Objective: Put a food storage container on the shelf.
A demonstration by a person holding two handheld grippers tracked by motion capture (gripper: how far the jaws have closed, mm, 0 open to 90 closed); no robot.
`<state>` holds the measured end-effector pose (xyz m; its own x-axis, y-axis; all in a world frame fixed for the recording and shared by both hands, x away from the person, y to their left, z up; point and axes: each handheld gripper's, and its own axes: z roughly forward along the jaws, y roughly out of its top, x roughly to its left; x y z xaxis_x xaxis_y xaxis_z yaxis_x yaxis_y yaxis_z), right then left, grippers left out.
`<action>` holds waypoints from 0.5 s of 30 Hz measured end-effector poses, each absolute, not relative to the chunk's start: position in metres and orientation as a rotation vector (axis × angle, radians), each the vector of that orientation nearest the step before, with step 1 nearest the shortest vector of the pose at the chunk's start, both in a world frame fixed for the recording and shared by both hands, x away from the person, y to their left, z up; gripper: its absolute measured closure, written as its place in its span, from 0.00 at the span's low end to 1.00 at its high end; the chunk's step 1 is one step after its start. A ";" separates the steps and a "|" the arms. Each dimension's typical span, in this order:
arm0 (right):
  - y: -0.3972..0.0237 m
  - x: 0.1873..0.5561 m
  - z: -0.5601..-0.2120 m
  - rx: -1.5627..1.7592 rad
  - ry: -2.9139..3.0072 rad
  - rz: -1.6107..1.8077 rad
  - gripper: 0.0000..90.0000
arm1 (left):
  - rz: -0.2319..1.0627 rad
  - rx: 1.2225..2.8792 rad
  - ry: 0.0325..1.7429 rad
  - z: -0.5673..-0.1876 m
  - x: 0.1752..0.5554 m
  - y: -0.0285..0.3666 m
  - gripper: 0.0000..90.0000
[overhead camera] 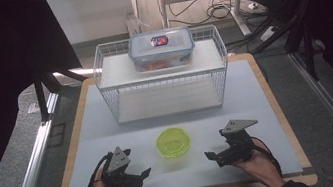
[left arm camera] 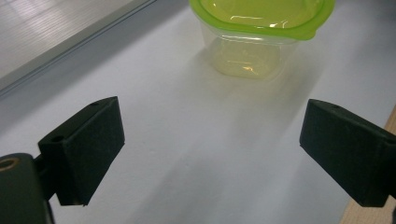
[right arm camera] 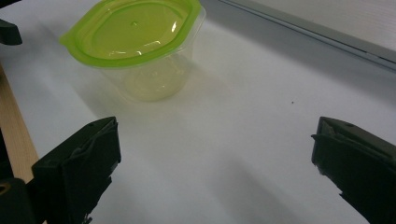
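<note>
A small clear tub with a green lid (overhead camera: 173, 142) stands on the white mat near the front middle. The left gripper view has the tub (left arm camera: 254, 35) ahead of its jaws, and the right gripper view has the tub (right arm camera: 140, 46) at upper left. My left gripper (overhead camera: 143, 174) rests to the tub's left, open, nothing between its fingers (left arm camera: 84, 149). My right gripper (overhead camera: 213, 157) rests to the tub's right, also open and empty, fingers (right arm camera: 79, 170) wide apart.
A white wire rack (overhead camera: 162, 76) stands at the back of the mat. On its top shelf sits a clear box with a blue-rimmed lid (overhead camera: 161, 48) holding something orange. The mat lies on a wooden board (overhead camera: 71, 159) whose edge runs close to both hands.
</note>
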<state>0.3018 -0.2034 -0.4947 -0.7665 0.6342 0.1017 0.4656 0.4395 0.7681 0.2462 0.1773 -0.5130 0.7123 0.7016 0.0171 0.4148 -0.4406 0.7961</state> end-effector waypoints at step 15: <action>-0.187 0.322 -0.483 1.013 2.546 1.296 0.25 | 0.444 2.137 0.838 -0.516 0.246 0.174 0.09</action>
